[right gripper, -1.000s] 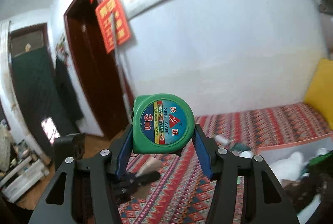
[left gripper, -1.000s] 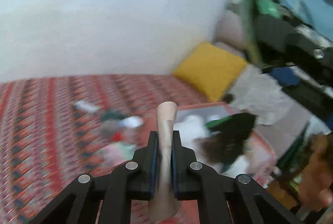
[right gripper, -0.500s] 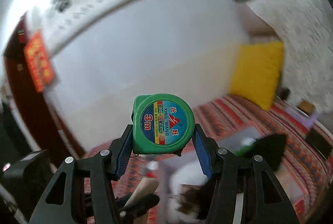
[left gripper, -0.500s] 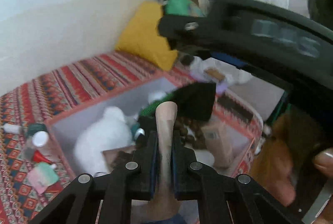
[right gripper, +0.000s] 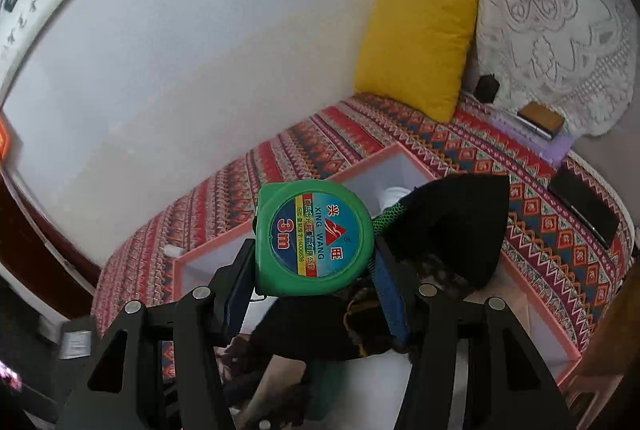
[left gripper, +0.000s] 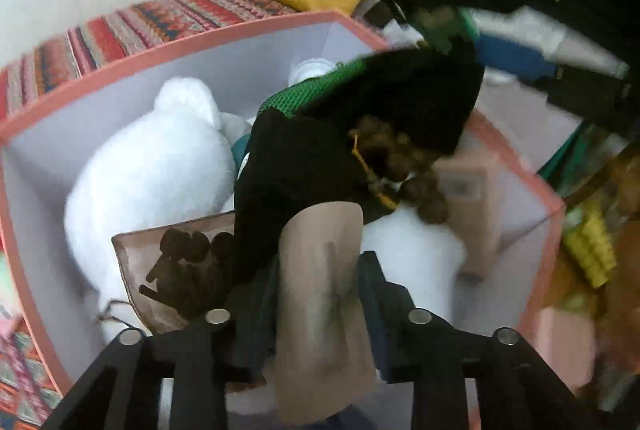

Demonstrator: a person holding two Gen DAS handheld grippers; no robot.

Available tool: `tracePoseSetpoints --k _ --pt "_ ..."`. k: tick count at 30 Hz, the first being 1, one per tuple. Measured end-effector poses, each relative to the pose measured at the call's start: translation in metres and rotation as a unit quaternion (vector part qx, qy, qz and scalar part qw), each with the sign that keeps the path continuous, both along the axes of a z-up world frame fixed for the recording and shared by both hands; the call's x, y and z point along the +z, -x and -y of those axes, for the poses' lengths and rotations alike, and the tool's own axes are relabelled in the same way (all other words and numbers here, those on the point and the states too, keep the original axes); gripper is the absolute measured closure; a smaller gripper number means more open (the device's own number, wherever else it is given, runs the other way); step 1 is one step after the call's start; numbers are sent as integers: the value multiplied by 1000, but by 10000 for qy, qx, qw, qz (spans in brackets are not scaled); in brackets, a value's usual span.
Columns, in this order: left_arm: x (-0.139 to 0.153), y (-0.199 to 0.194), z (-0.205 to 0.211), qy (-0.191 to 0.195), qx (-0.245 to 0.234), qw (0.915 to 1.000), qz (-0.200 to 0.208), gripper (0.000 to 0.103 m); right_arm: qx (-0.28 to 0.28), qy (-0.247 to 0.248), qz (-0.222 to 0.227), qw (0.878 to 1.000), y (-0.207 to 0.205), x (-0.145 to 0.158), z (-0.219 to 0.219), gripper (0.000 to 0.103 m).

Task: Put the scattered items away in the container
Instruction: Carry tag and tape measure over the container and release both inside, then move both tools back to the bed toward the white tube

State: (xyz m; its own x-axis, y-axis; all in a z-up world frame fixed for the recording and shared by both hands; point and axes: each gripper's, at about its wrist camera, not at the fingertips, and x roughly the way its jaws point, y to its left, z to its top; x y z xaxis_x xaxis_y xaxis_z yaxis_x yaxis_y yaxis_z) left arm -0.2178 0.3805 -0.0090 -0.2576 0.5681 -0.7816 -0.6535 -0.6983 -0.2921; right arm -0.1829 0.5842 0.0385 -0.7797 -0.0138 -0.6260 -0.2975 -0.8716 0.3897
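My left gripper [left gripper: 316, 270] hangs over the pink-rimmed box [left gripper: 160, 54]. Its jaws are opening. A flat tan piece [left gripper: 320, 310] stands loose between them, broad face towards the camera, with a gap to the pads. In the box lie a white plush toy [left gripper: 160, 166], a black cloth with green mesh [left gripper: 320, 150], brown beads [left gripper: 400, 158] and a brown pouch [left gripper: 176, 270]. My right gripper [right gripper: 316, 258] is shut on a green tape measure [right gripper: 312, 234], held above the same box [right gripper: 372, 160].
The box sits on a red patterned bed cover [right gripper: 440, 134] against a white wall. A yellow cushion [right gripper: 416, 42] and a lace cloth [right gripper: 552, 10] lie beyond it. A black phone [right gripper: 584, 206] and a purple notebook [right gripper: 556, 146] rest on the cover to the right.
Both grippers have swung over the box and tipped downwards. The left jaws have parted, and the tan piece, gripped edge-on before, now shows its broad face. The right gripper still holds the tape measure.
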Motion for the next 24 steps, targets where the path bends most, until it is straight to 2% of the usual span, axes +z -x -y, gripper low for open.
tracePoseSetpoints --k 3,4,6,9,11,12,14,18,22,24 --pt "21 12 17 -652 171 9973 288 41 47 13 -63 10000 -2 4 4 44" --pt "28 13 20 -758 215 9965 268 34 58 -6 -85 9999 -2 5 5 44" --pt "47 15 31 -1002 339 9943 112 28 104 -21 -136 9999 -2 8 8 44" --pt "63 17 42 -1228 366 9918 45 27 122 -18 -144 9998 0 8 9 44" --pt "72 20 53 -1327 455 9901 -6 27 80 -42 -77 9999 0 7 9 40" --pt "77 19 60 -1351 544 9893 -54 27 38 -87 -40 9999 0 8 9 30" --pt "82 19 71 -1382 636 9883 -105 27 -16 -142 -146 9998 -3 11 8 21" --pt "80 28 111 -1471 984 9842 -88 27 -30 -16 -497 9988 -14 24 7 20" --pt "71 27 162 -1298 1376 9818 -191 27 -112 -21 -534 9985 -18 28 6 19" --pt "64 29 196 -1140 1732 9778 -289 27 -86 20 -546 9985 -18 28 7 20"
